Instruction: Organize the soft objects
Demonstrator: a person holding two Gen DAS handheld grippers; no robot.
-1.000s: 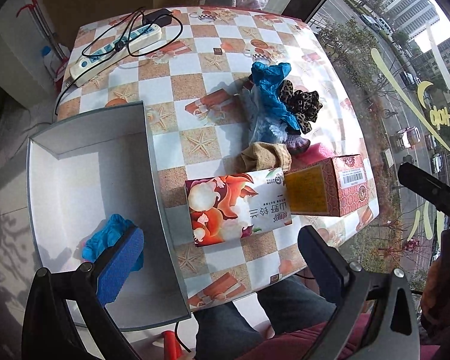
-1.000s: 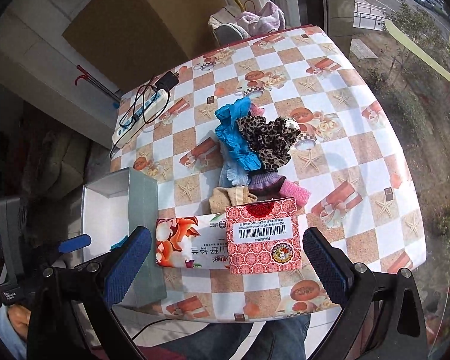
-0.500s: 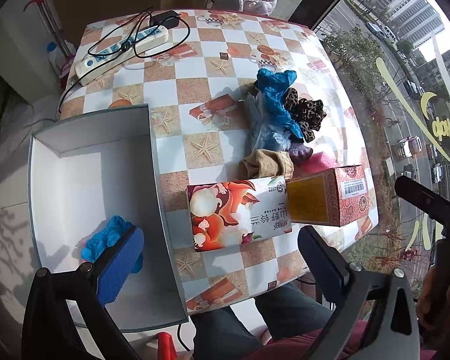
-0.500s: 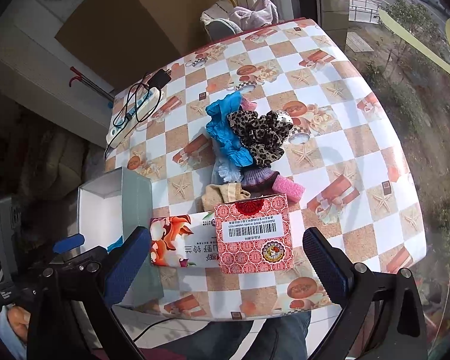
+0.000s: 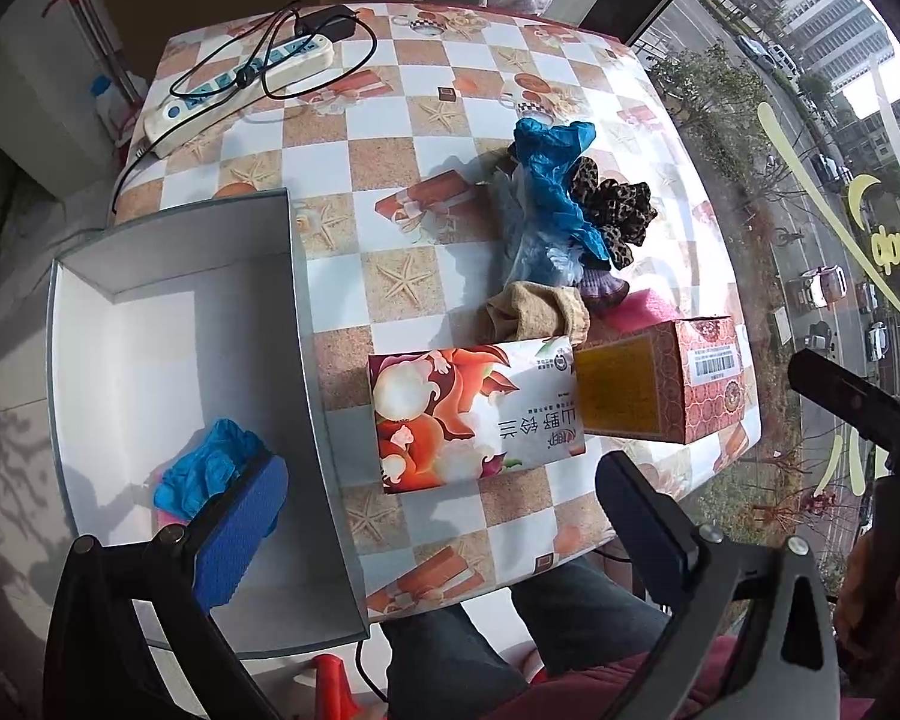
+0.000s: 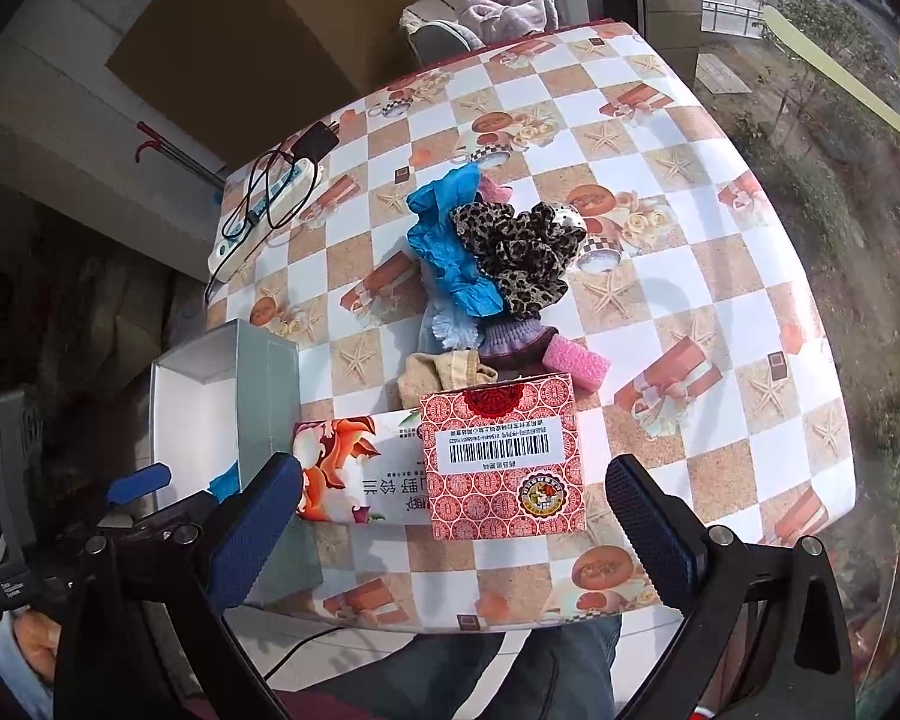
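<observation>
A pile of soft things lies mid-table: a blue glove [image 5: 561, 180] [image 6: 447, 240], a leopard scrunchie [image 5: 615, 210] [image 6: 519, 246], a tan sock [image 5: 537, 312] [image 6: 444, 375], a purple knit piece [image 6: 513, 339] and a pink sponge [image 6: 576, 363]. A grey box [image 5: 297, 276] [image 6: 267, 384] at the table's left edge holds another blue glove [image 5: 210, 471]. My left gripper [image 5: 438, 519] is open and empty, high above the box and table front. My right gripper [image 6: 450, 519] is open and empty, high above the front edge.
A floral tissue pack [image 5: 474, 414] [image 6: 360, 480] and a red carton [image 5: 660, 384] [image 6: 504, 456] lie at the table front, before the pile. A white power strip [image 5: 240, 96] [image 6: 264, 210] with cables sits at the far left. The table's right edge borders a window.
Both grippers have drifted slightly back and up; the scene sits a little farther away. Nothing on the table moved, and both stay open.
</observation>
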